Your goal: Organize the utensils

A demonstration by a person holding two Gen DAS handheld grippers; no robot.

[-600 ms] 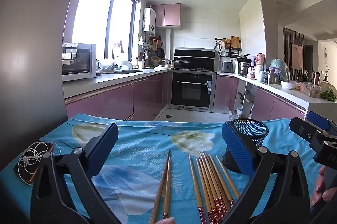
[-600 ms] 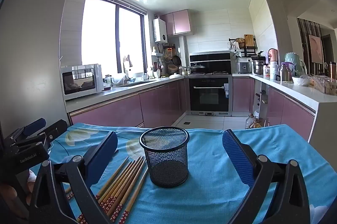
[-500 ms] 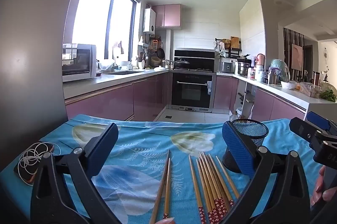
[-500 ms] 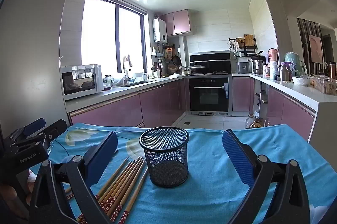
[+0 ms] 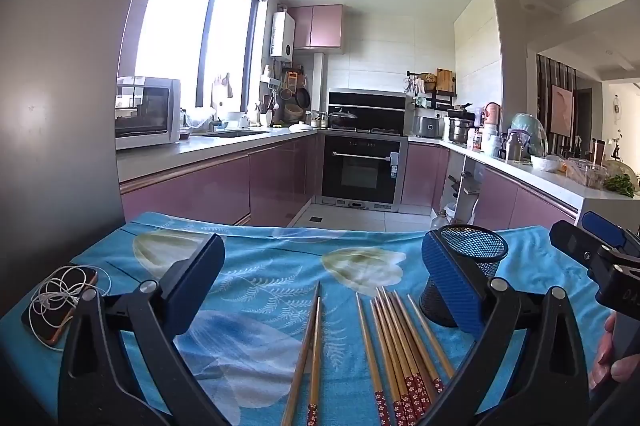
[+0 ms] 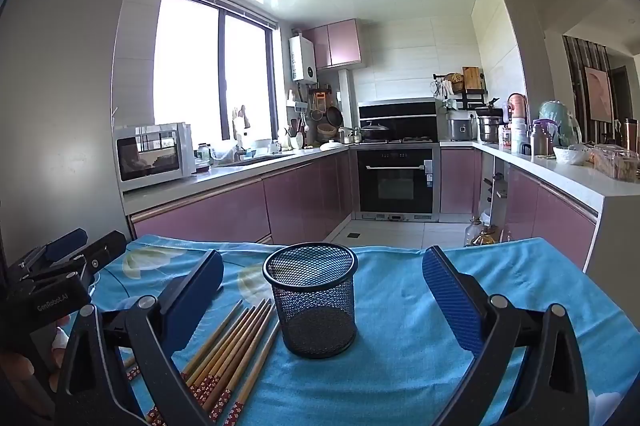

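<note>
The left gripper hangs low over the worktop with its jaws wide apart and nothing in them. Two chopsticks lie right below it, between its fingers. A bigger bunch of chopsticks lies just to their right, next to the black mesh cup.

The right gripper is also wide open and holds nothing. The cup stands upright in front of it, in line with the gap. The bunch lies just left of the cup.

A phone with a white cord sits near the left edge of the worktop. The blue cloth right of the cup is bare.
</note>
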